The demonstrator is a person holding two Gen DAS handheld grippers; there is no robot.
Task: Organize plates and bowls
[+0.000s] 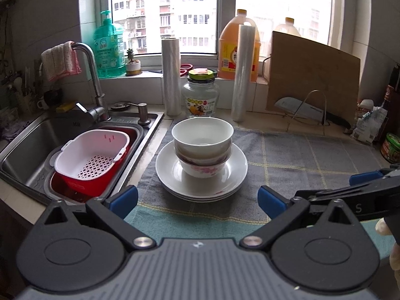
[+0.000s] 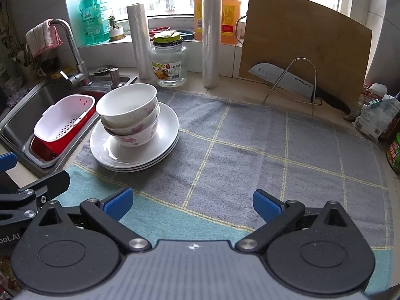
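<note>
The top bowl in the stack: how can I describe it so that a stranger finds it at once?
Start at the sink; just right of it, on the checked cloth, white plates carry nested bowls. The top bowl is the highest. It shows plain white in the left wrist view, while the bottom bowl has clear pink flowers.

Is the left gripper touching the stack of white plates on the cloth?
Apart. The left wrist view shows the left gripper open, with checked cloth visible between its fingers and the white plates.
</note>
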